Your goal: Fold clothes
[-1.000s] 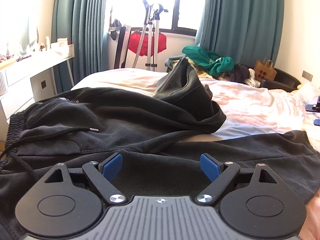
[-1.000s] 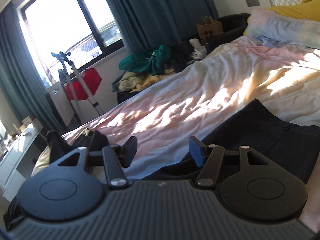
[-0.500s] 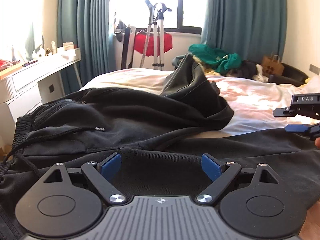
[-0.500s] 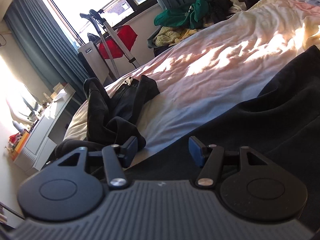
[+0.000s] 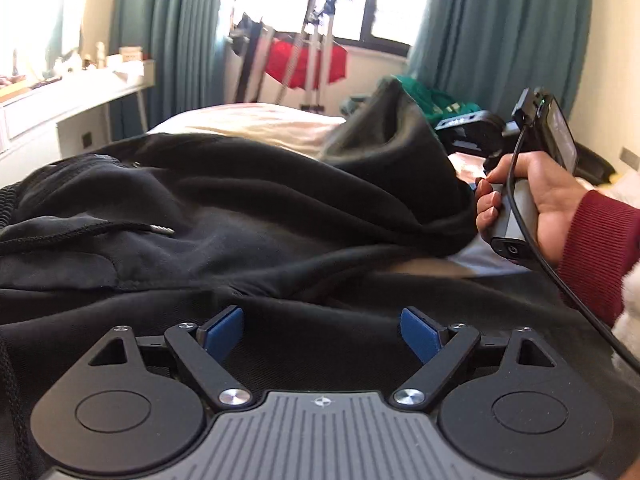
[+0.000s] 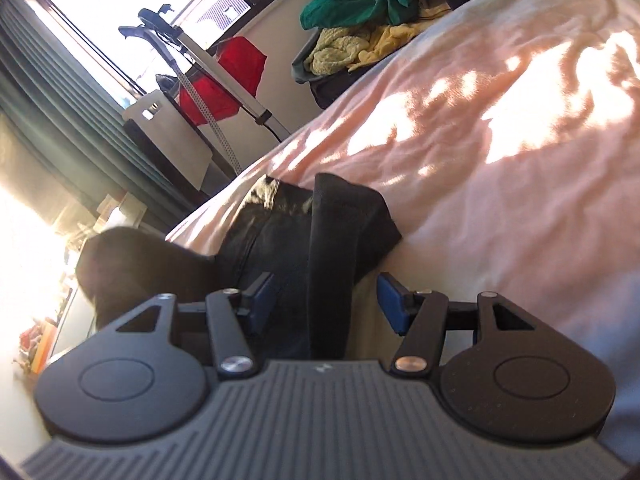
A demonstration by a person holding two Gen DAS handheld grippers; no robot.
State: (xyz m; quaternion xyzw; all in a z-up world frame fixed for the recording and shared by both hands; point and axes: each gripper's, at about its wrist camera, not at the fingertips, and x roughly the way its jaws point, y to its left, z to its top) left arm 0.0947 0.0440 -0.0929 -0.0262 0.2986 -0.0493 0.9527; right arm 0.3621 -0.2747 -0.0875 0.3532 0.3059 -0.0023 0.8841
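Note:
A black drawstring garment [image 5: 248,216] lies rumpled across the bed, one part bunched up in a peak at the back right. My left gripper [image 5: 322,330] is open and empty, low over the near black cloth. My right gripper [image 6: 326,300] is open, its jaws on either side of the raised folded edge of the black garment [image 6: 340,240]. In the left wrist view the right gripper's body [image 5: 516,208] is held in a hand at the garment's right edge.
The bed sheet [image 6: 500,152] is pale pink and sunlit. A white desk [image 5: 80,100] stands left of the bed. A clothes rack with red cloth [image 5: 308,60] stands by the window. A pile of green and yellow clothes [image 6: 360,12] lies beyond the bed.
The right gripper has swung left to the bunched black cloth, which now sits between its jaws. The hand holding it has come into the left wrist view. The left gripper barely moved.

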